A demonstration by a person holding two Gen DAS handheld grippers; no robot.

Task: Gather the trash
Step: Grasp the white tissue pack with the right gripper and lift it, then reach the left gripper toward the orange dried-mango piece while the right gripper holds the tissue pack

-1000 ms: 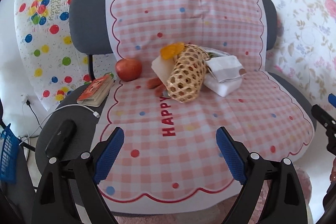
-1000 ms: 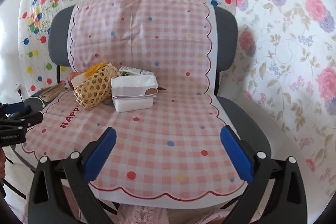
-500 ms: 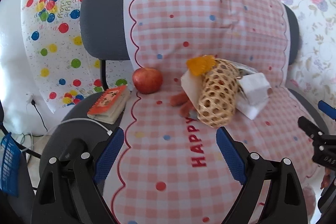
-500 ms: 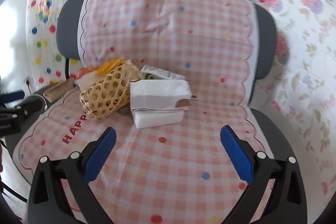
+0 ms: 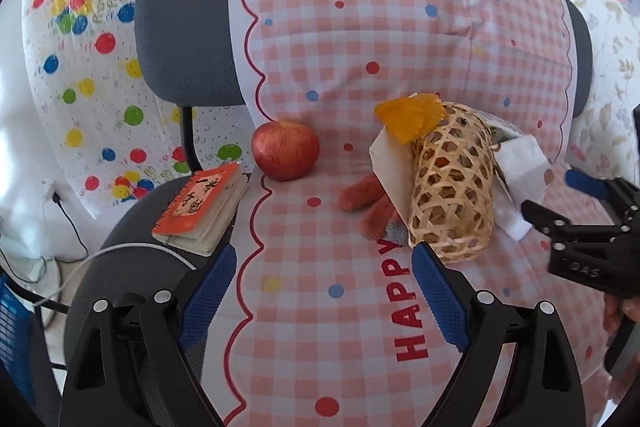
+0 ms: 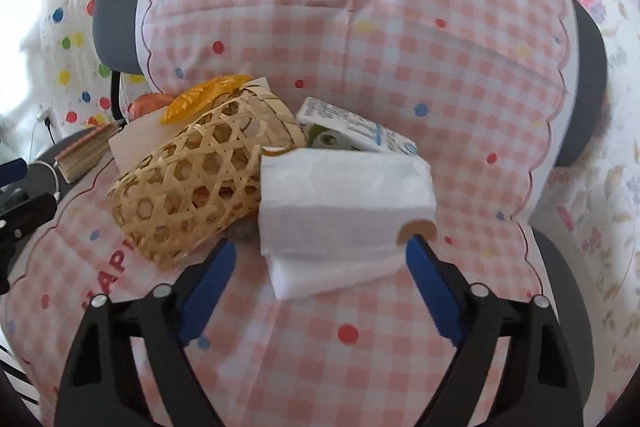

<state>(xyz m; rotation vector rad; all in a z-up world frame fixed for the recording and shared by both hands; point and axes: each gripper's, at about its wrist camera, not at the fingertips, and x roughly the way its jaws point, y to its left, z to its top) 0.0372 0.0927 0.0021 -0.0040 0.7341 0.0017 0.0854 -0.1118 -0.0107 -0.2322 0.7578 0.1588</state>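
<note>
a: so, which piece goes first?

b: the white tissue wad (image 6: 344, 203), by my reading. it lies on the checked cover (image 6: 400, 67) of the chair (image 6: 588, 67), touching the right side of the tipped woven basket (image 6: 192, 187), with a printed carton (image 6: 352, 131) just behind it on the far side.

a: and the right gripper (image 6: 320, 259)?

b: its jaws are closing, and the near edge of the wad sits between the blue pads (image 6: 432, 283), but i see no pad pressing on it, so nothing is held. the gripper points down and forward at the wad from the near side.

a: how to do it well?

b: push in a little further so the pads straddle the thick folded part, not just the loose lower sheet, which would likely peel away alone. keep the left pad clear of the basket rim, or the basket may roll.

a: the left gripper (image 5: 320, 279)?

b: jaws wide apart and empty, hanging over the near part of the cover, angled down toward the apple (image 5: 285, 155) and basket. the orange peel (image 5: 410, 117) rests on top of the basket; a notebook (image 5: 200, 207) lies at the left on the bare chair, probably not trash
</note>
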